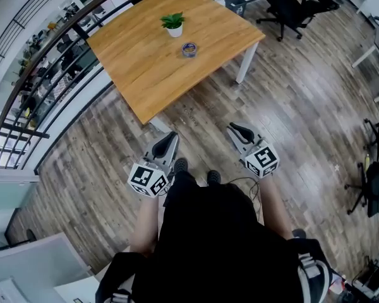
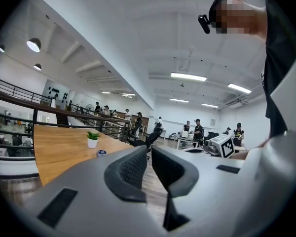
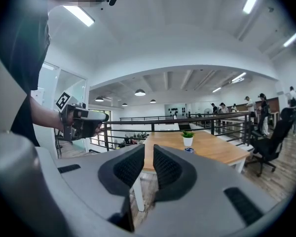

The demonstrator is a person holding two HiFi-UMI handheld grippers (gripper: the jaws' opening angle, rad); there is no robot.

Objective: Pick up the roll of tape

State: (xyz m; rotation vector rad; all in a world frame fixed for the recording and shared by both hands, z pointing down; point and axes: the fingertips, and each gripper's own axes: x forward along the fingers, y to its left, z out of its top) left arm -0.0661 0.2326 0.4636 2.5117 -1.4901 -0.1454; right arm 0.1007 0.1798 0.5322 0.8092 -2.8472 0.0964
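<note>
The roll of tape [image 1: 189, 49], small and bluish, lies on the wooden table [image 1: 139, 68] next to a potted plant [image 1: 173, 24]. It also shows far off as the tape roll [image 2: 101, 153] in the left gripper view and the tape roll [image 3: 189, 150] in the right gripper view. Both grippers are held in front of the person's body, over the floor and well short of the table. My left gripper [image 1: 169, 137] is shut and holds nothing. My right gripper [image 1: 237, 130] stands a narrow slit open, empty. Each points toward the table.
A black railing [image 1: 44, 49] runs along the table's left side. Black office chairs [image 1: 290, 8] stand beyond the table's far right corner, near its white leg [image 1: 245, 63]. More chairs [image 1: 372, 182] stand at the right. Wooden floor lies between me and the table.
</note>
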